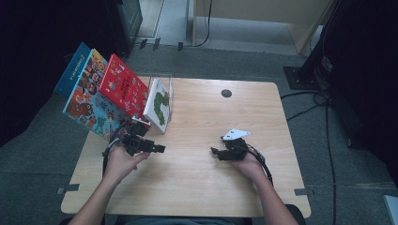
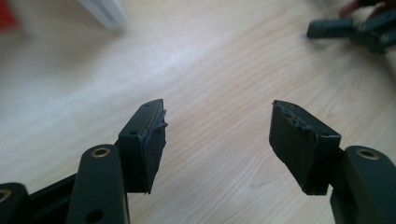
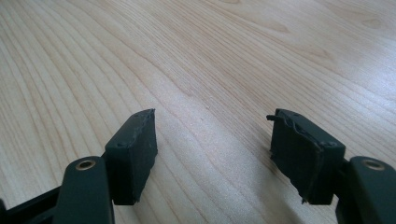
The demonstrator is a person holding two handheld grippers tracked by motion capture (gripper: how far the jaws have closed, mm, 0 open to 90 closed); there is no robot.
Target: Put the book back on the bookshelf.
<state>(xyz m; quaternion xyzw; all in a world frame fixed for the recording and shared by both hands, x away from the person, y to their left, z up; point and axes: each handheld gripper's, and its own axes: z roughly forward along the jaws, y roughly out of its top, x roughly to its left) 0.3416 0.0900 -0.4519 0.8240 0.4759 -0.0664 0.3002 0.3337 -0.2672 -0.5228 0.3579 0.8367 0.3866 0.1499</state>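
My left gripper (image 1: 159, 149) hovers low over the wooden table (image 1: 197, 187) at its left, just in front of a row of picture books. In the left gripper view its jaws (image 2: 217, 135) stand wide open over bare wood. My right gripper (image 1: 214, 151) rests near the table's middle right, pointing left, with a white plate on top. In its own view the right gripper (image 3: 212, 135) is open with nothing between the fingers. One of the right gripper's fingers (image 2: 327, 29) appears far off in the left gripper view.
Several books lean in a clear stand (image 1: 169, 93) at the back left: a blue book (image 1: 70, 70), a colourful one (image 1: 89, 101), a red one (image 1: 123, 89) and a white caterpillar book (image 1: 157, 104). A black round grommet (image 1: 226, 93) sits near the far edge.
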